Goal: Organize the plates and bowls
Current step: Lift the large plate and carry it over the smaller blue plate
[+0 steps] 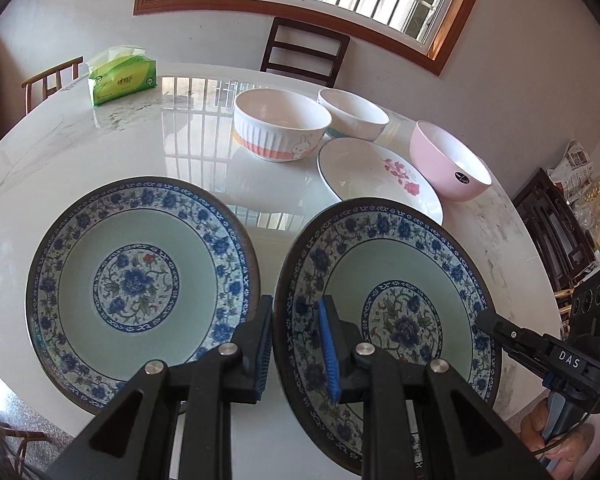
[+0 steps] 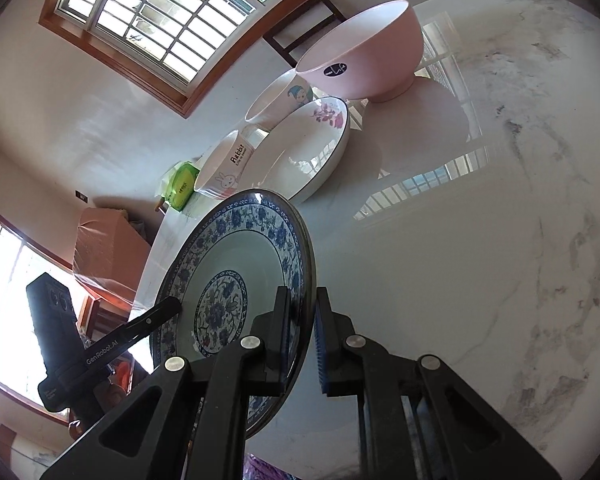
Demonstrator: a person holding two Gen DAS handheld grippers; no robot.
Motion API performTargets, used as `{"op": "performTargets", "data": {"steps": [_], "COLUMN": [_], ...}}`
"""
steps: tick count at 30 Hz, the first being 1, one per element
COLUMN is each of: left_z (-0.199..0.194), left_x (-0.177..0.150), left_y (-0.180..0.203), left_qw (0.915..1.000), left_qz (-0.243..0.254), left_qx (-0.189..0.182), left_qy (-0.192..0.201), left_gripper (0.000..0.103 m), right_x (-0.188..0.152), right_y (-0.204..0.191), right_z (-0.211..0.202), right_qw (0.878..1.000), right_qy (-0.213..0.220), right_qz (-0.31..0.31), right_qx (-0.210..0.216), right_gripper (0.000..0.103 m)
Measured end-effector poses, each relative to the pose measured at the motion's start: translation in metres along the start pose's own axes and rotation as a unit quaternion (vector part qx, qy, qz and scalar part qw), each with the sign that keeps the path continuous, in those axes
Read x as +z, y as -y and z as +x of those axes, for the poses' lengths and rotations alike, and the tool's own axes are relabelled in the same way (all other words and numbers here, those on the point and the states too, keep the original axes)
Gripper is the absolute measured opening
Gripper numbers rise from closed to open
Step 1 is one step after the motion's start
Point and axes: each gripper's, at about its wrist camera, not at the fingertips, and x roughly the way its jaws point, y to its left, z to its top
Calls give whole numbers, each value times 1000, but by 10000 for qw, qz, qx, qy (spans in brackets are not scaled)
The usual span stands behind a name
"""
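Both tongs, left (image 1: 296,344) and right (image 2: 302,340), are clamped on the lifted plate (image 1: 392,312), so keep it level and set it square onto the left plate (image 1: 140,276) on the desk (image 1: 148,152).

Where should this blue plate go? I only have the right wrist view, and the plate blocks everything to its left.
Observer: A matching blue-patterned plate lies flat on the table, left of the held plate. Stacking there looks sensible.
Operator: Do the two plates touch?
Observer: No. In the left wrist view a strip of table shows between their rims.
Operator: Is the left gripper properly on my plate?
Observer: Yes. The left gripper has one of its fingers inside the near rim and the other outside it, clamping the rim.
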Motion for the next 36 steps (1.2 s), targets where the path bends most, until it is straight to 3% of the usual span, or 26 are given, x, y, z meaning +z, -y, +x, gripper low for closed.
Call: {"op": "performTargets", "data": {"steps": [19, 36], "left_z": [-38, -36], "left_x": [1, -2], "left_y": [-107, -171], "left_qw": [9945, 9877], "left_qz": [-822, -1333], "left_qx": [556, 715], "left_qy": [347, 392], "left_gripper": [23, 23], "right_x": [5, -5], "right_y": [-91, -136], "right_z": [83, 136], "right_qw": [9961, 9893], "right_qy": [-551, -957], "right_qz": [-653, -1097], "right_qx": [236, 97], "right_gripper": [12, 12]}}
